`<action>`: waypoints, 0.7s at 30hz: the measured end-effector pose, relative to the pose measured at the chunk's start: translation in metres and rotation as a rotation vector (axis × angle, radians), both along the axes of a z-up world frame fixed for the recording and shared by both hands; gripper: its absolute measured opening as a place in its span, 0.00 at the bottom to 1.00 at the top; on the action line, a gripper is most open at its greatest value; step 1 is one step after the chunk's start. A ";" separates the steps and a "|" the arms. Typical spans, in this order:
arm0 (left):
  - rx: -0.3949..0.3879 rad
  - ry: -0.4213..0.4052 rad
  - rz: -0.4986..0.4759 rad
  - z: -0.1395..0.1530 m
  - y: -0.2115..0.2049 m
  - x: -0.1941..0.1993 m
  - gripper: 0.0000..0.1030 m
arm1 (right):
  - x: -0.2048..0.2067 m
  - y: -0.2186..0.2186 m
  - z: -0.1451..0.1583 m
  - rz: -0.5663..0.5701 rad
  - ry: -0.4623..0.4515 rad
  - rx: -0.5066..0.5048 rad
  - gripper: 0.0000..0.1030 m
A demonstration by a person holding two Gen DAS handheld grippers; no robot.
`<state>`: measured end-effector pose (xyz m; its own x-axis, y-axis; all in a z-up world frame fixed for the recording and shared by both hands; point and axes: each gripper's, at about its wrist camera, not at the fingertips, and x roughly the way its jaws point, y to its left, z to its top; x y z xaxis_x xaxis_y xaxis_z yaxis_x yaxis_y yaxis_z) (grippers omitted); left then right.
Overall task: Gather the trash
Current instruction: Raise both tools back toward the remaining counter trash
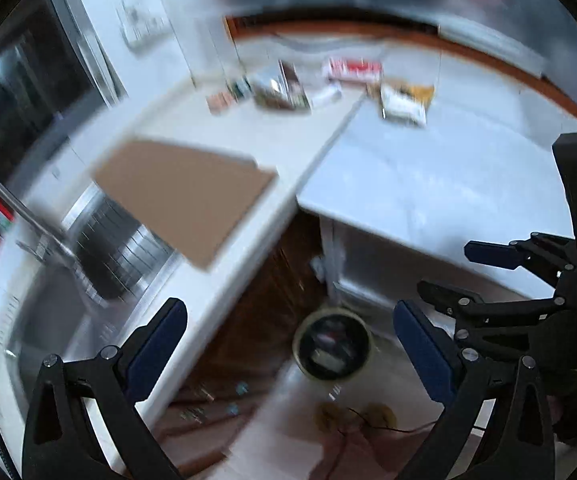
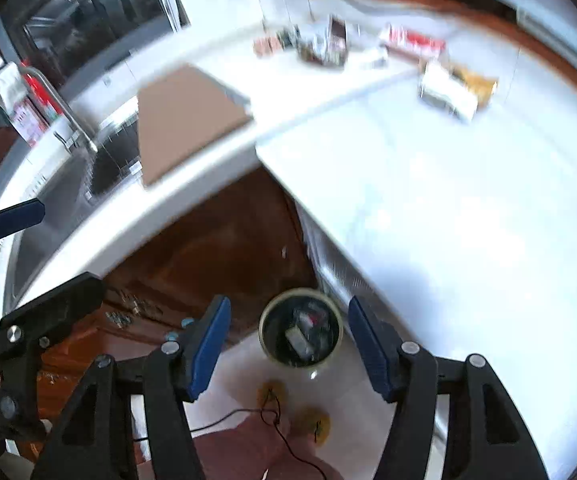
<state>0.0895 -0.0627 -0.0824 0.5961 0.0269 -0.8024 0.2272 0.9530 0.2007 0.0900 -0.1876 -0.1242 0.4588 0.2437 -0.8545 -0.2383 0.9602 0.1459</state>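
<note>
Both my left jaws [image 1: 290, 344] and right jaws [image 2: 288, 344] hang wide and empty over the bin [image 2: 301, 332] at lower centre, while the trash [image 2: 454, 88] lies on the worktop [image 2: 448, 208] at upper right, so a hasty, blurred reach risks scattering it.

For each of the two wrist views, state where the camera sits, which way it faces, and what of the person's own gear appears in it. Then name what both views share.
Left wrist view: sits on the left hand-held gripper, held above the counter, facing down and forward; its open blue fingers and the right hand-held gripper show.
Right wrist view: sits on the right hand-held gripper, facing likewise; its open fingers and part of the left tool at the left edge show.
Shared: trash bin, cardboard sheet, sink faucet, wrappers on the counter.
</note>
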 end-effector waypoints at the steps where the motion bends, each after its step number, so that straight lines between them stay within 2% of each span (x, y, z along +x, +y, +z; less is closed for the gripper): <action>1: 0.011 -0.034 -0.002 0.010 -0.004 -0.002 0.99 | 0.001 -0.001 0.007 0.001 -0.017 0.000 0.60; 7: 0.018 -0.151 0.002 0.053 -0.013 -0.004 0.99 | 0.008 -0.016 0.049 -0.003 -0.138 0.021 0.60; 12: 0.023 -0.201 -0.003 0.076 -0.021 0.000 0.99 | 0.014 -0.027 0.081 -0.013 -0.205 0.030 0.60; 16: 0.035 -0.233 -0.030 0.086 -0.024 0.010 0.99 | 0.024 -0.026 0.094 -0.036 -0.227 0.023 0.60; 21: 0.040 -0.235 -0.081 0.087 -0.023 0.039 0.99 | 0.047 -0.036 0.098 -0.111 -0.201 0.052 0.60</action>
